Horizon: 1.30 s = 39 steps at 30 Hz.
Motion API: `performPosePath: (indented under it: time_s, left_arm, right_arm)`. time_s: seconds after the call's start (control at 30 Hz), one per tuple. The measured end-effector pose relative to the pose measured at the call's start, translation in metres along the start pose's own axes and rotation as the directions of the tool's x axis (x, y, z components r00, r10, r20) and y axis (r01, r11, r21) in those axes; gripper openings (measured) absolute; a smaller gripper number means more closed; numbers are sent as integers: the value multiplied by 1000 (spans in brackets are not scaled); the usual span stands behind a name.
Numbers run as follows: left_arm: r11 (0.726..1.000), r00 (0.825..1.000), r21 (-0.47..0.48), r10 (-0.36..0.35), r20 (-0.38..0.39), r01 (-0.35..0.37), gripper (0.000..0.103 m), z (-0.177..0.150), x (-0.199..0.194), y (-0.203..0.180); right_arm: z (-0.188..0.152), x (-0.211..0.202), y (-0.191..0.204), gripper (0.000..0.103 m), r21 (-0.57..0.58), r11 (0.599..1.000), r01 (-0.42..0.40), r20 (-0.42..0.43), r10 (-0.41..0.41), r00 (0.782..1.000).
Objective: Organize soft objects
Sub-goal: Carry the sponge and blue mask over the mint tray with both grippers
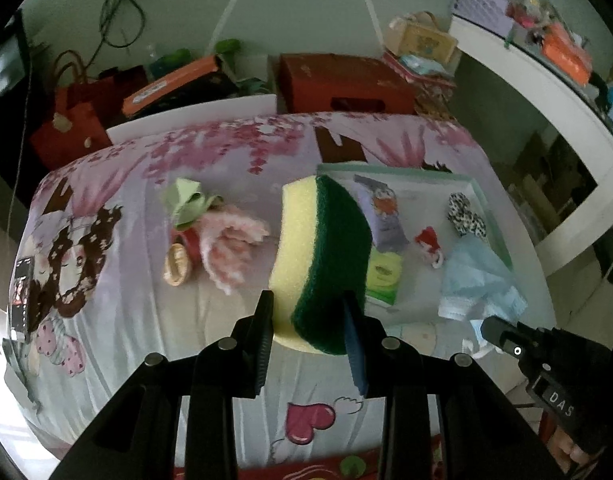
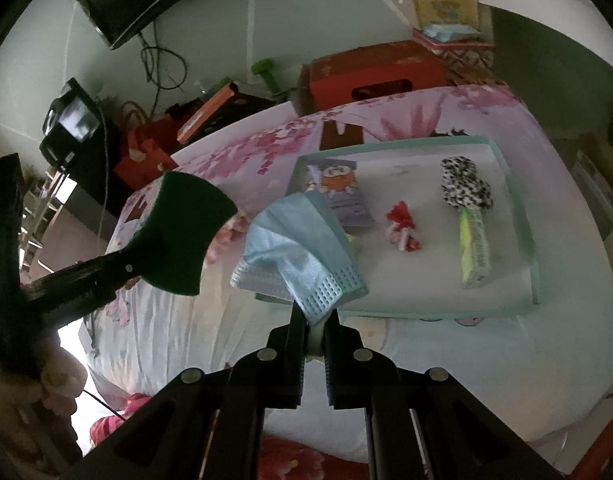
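My left gripper (image 1: 308, 308) is shut on a yellow sponge with a dark green scouring side (image 1: 318, 248), held upright above the floral bedspread. My right gripper (image 2: 314, 316) is shut on the edge of a light blue face mask (image 2: 302, 248), which hangs over the near left corner of a pale green tray (image 2: 534, 264). In the tray lie a purple packet (image 2: 342, 196), a small red item (image 2: 402, 224) and a black-and-white spotted piece (image 2: 464, 184). A pink fluffy item (image 1: 230, 248) and a green bow (image 1: 190, 204) lie on the bed left of the sponge.
A phone (image 1: 22, 292) lies at the bed's left edge. Behind the bed stand a red box (image 1: 342, 84) and red bags (image 1: 70, 128). A white desk (image 1: 546, 92) with clutter runs along the right. A hand (image 2: 58, 376) holds the left gripper.
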<state>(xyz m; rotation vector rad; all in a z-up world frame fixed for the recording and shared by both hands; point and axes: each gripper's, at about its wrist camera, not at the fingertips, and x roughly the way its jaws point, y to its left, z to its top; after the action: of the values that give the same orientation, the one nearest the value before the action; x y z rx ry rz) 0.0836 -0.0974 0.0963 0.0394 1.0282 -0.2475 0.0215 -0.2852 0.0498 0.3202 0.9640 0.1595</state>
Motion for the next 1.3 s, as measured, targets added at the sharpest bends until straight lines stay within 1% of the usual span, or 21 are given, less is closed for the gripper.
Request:
performPosePath:
  time_s: [0.2, 0.37, 0.7, 0.83, 1.0, 1.13, 1.3]
  left_arm:
    - [999, 999, 40, 3, -34, -1, 34, 2, 20, -27]
    - [998, 998, 66, 3, -62, 2, 34, 4, 37, -42]
    - [995, 995, 96, -8, -97, 18, 34, 14, 69, -61]
    - [995, 994, 93, -13, -107, 23, 34, 20, 82, -62]
    - [995, 995, 90, -25, -101, 34, 34, 27, 93, -60]
    - [996, 994, 62, -53, -100, 59, 34, 33, 101, -54]
    - [996, 993, 46, -70, -98, 75, 35, 39, 112, -49]
  right_arm:
    - [1, 11, -23, 8, 33, 999, -4, -16, 5, 1000]
    - [4, 24, -39, 8, 55, 998, -6, -29, 8, 1000]
    - [21, 50, -59, 8, 77, 997, -16, -45, 19, 999]
    - [29, 60, -65, 8, 81, 997, -13, -50, 17, 999]
    - [38, 71, -69, 8, 84, 996, -9, -56, 14, 998]
    - [45, 80, -72, 8, 86, 996, -3, -58, 8, 998]
    - [54, 89, -74, 8, 85, 996, 10, -64, -4, 998]
